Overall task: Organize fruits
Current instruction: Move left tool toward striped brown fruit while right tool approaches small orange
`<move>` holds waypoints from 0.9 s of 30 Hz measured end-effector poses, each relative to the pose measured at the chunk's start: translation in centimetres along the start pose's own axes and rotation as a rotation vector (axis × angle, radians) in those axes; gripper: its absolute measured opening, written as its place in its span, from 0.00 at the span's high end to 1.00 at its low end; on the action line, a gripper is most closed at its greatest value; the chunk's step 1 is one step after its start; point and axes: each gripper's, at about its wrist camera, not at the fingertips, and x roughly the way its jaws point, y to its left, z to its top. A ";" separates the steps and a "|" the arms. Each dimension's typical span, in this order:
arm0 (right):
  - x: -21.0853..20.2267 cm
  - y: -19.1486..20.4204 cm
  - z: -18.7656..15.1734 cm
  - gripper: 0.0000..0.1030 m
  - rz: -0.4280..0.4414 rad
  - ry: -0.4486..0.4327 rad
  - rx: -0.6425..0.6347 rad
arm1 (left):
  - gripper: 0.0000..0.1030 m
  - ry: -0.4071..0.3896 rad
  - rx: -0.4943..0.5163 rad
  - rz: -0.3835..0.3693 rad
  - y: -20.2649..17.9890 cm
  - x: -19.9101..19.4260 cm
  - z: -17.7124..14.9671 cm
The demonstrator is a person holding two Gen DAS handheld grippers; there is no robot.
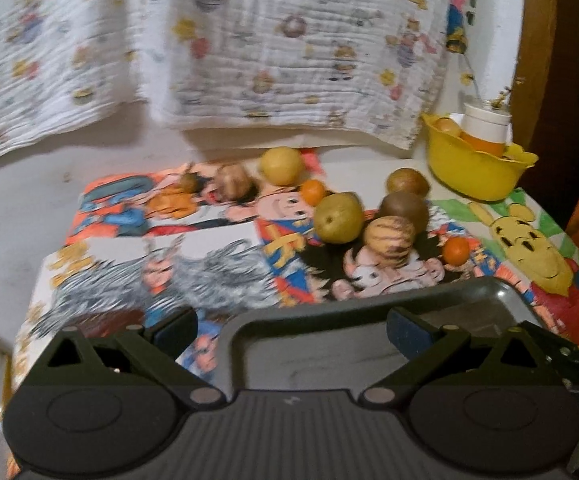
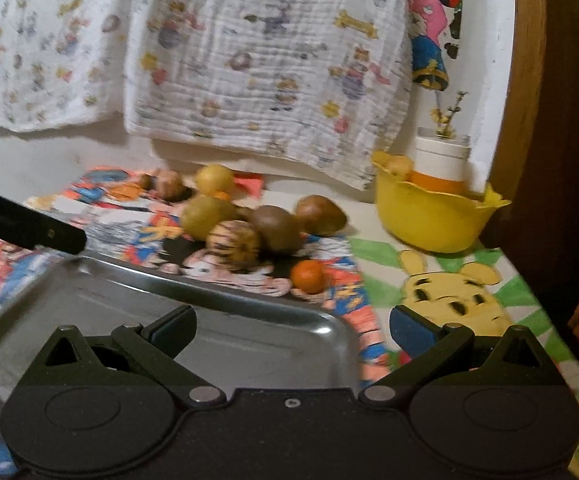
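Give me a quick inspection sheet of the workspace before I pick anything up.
Surface: table under a cartoon-print cloth.
Job's things: loose fruits on the cloth, among them a striped fruit, a green fruit and a small orange; metal tray empty.
Clutter: yellow bowl holding a white-and-orange container and some fruit.
Grippers: left gripper and right gripper both open, holding nothing.
Cables: nothing seen.
Surroundings: printed cloth hanging on the wall behind.

A white table (image 1: 17,216) carries cartoon-print sheets (image 1: 209,248). On them lie scattered fruits (image 1: 338,218) and a metal tray (image 2: 249,340). A yellow bowl (image 1: 475,172) stands at the far right.
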 end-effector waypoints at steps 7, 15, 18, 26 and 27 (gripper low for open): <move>2.6 -2.8 1.3 0.01 -0.043 0.046 -0.045 | 0.00 0.011 -0.001 -0.121 -2.1 3.5 2.3; 6.5 -3.6 2.6 0.08 -0.016 0.093 -0.117 | 0.01 0.069 -0.036 -0.164 -4.7 7.7 4.3; 7.9 -3.4 2.9 0.14 -0.006 0.104 -0.125 | 0.03 0.075 -0.072 -0.176 -4.9 8.7 4.7; 10.5 -3.4 3.4 0.28 0.071 0.130 -0.107 | 0.14 0.122 -0.184 -0.227 -4.6 11.1 5.0; 10.7 -3.3 3.4 0.31 0.080 0.135 -0.108 | 0.15 0.124 -0.190 -0.230 -4.6 11.3 5.0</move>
